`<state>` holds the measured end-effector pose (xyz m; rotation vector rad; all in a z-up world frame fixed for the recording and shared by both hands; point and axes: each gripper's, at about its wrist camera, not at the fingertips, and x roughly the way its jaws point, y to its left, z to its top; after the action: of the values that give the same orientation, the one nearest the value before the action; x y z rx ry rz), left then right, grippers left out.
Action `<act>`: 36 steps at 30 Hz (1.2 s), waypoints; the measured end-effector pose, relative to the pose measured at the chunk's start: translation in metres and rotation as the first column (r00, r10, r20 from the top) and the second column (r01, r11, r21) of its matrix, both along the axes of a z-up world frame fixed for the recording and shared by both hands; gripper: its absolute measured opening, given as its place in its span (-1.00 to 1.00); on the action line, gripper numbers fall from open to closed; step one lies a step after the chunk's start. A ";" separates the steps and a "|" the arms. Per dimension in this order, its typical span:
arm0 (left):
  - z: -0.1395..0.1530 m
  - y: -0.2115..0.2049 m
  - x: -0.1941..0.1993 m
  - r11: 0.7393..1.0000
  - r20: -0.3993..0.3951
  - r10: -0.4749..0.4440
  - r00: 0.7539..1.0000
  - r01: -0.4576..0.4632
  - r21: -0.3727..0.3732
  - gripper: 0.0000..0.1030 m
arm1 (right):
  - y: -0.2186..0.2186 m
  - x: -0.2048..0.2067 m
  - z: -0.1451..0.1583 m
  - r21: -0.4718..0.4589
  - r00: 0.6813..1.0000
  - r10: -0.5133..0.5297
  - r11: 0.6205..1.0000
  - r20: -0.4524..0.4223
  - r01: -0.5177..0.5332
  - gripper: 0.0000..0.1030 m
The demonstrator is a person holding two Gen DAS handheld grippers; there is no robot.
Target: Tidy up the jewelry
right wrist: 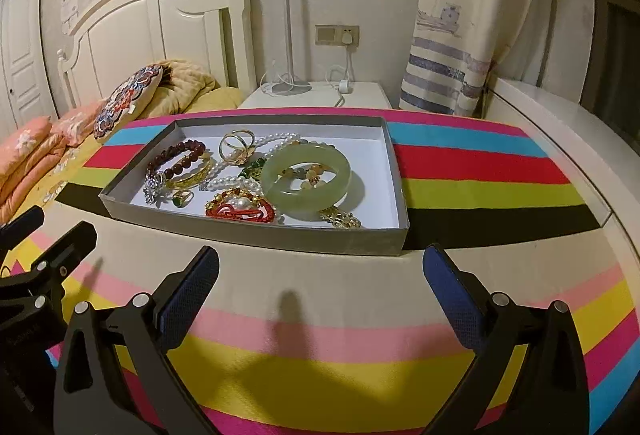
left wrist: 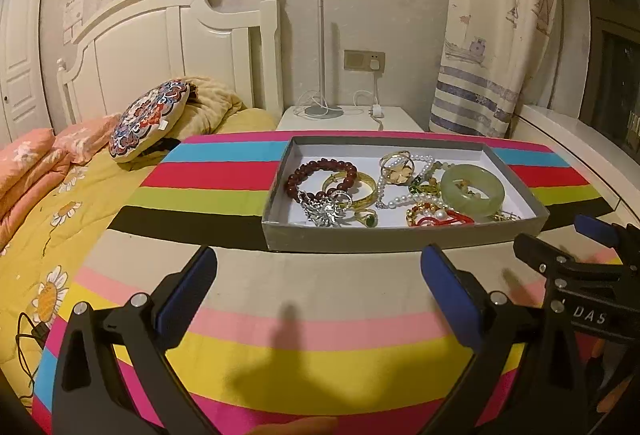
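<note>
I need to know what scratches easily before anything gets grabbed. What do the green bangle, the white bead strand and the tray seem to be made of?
Green bangle: looks like jade or similar stone, possibly glass; pale, translucent, smoothly polished.
White bead strand: pearls or imitation ones; small round beads with a soft sheen.
Tray: seemingly cardboard; matte grey walls, thin edges, plain white inside.

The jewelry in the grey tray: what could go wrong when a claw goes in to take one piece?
1. The pieces lie piled and overlapping: the pearl strand runs under the jade bangle, so lifting one may drag others out.
2. The grey tray is shallow and looks light; a pull could shift it on the striped cloth.
3. The small green-stone ring may slip from the wide pads.
</note>
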<state>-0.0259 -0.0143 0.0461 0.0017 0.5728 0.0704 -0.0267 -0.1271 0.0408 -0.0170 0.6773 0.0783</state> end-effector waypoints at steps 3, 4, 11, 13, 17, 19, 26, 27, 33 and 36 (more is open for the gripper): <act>0.000 0.000 0.000 1.000 -0.003 -0.004 1.000 0.004 0.002 0.96 | 0.000 0.000 0.000 0.006 1.000 0.000 1.000 -0.003 0.000 0.90; -0.001 0.001 -0.001 1.000 -0.002 -0.004 1.000 0.004 0.002 0.96 | 0.000 0.000 0.000 0.006 1.000 0.000 1.000 -0.003 0.001 0.90; -0.001 0.001 0.000 1.000 -0.003 -0.004 1.000 0.004 0.000 0.96 | 0.001 0.001 -0.001 0.008 1.000 0.000 1.000 -0.004 0.001 0.90; 0.000 0.001 0.000 1.000 -0.003 -0.003 1.000 0.003 0.001 0.96 | 0.001 0.001 -0.001 0.008 1.000 -0.001 1.000 -0.004 0.001 0.90; -0.001 0.001 0.000 1.000 -0.001 -0.004 1.000 0.004 0.001 0.96 | 0.000 0.001 -0.001 0.008 1.000 0.000 1.000 -0.005 0.000 0.90; -0.001 0.000 0.000 1.000 -0.002 -0.004 1.000 0.004 0.000 0.96 | 0.000 0.001 -0.001 0.008 1.000 -0.001 1.000 -0.005 0.001 0.90; -0.001 0.000 0.000 1.000 -0.003 -0.005 1.000 0.005 -0.001 0.96 | 0.000 0.001 -0.003 0.010 1.000 -0.005 1.000 -0.010 0.005 0.90; -0.001 0.000 0.000 1.000 -0.003 -0.004 1.000 0.004 -0.001 0.96 | 0.000 0.001 -0.004 0.010 1.000 -0.005 1.000 -0.012 0.005 0.90; -0.001 -0.002 0.000 1.000 -0.003 -0.002 1.000 0.002 0.001 0.96 | -0.001 0.002 -0.004 0.011 1.000 -0.006 1.000 -0.013 0.006 0.91; -0.001 -0.003 0.001 1.000 -0.003 -0.006 1.000 0.006 0.002 0.96 | -0.001 0.002 -0.004 0.012 1.000 -0.006 1.000 -0.014 0.006 0.91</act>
<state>-0.0254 -0.0172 0.0454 0.0054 0.5755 0.0652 -0.0251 -0.1278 0.0372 -0.0028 0.6907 0.0769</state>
